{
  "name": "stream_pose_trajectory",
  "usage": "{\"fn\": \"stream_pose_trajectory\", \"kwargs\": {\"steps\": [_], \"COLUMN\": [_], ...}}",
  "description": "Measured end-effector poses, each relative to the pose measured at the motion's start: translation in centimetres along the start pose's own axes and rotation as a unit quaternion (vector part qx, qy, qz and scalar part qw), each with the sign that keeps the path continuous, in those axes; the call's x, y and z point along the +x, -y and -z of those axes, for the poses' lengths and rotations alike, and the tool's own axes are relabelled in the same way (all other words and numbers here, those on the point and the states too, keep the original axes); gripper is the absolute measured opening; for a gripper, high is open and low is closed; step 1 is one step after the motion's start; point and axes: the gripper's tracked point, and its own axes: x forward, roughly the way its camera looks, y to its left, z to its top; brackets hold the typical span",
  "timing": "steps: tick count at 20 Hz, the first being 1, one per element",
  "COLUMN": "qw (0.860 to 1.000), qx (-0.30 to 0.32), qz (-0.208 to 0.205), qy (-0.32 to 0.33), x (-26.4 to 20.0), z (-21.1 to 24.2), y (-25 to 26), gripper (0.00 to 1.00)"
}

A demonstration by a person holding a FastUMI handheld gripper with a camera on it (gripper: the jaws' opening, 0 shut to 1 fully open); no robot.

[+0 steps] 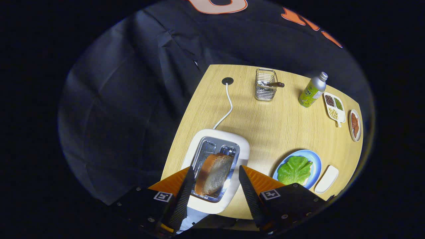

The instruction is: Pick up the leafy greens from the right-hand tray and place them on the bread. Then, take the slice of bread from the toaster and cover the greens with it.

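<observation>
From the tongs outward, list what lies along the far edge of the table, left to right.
Cable hole → wire basket → bottle → divided dish → small oval dish. Tongs open around the toaster's bread slice.

I'm working in a staged kitchen booth: black cloth wall [132, 83] behind a wooden surface [265, 126] carrying a toaster [244, 146], a wire cutlery basket [265, 85], a bottle [312, 90] and a divided dish of seasonings [334, 108] along its far edge.

Gripper [215, 174] jaws spread wide over the toaster [215, 169], bread slice [213, 174] standing between them untouched, leafy greens [294, 170] on blue plate [315, 159] lower right of the counter [265, 122]
</observation>
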Motion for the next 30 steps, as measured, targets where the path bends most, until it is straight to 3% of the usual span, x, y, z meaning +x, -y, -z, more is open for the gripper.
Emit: {"fn": "stream_pose_trajectory", "kwargs": {"steps": [7, 11, 14, 18, 30], "qw": [0.999, 0.998, 0.998, 0.998, 0.993], "qx": [0.009, 0.024, 0.033, 0.039, 0.077], "qz": [0.015, 0.021, 0.025, 0.011, -0.087], "qy": [-0.03, -0.047, -0.052, -0.046, 0.01], "x": [1.8, 2.3, 2.8, 2.3, -4.4], "z": [1.2, 1.9, 2.1, 2.1, 1.0], "y": [-0.1, 0.3, 0.4, 0.6, 2.7], "gripper": [0.65, 0.5, 0.3, 0.19, 0.16]}}
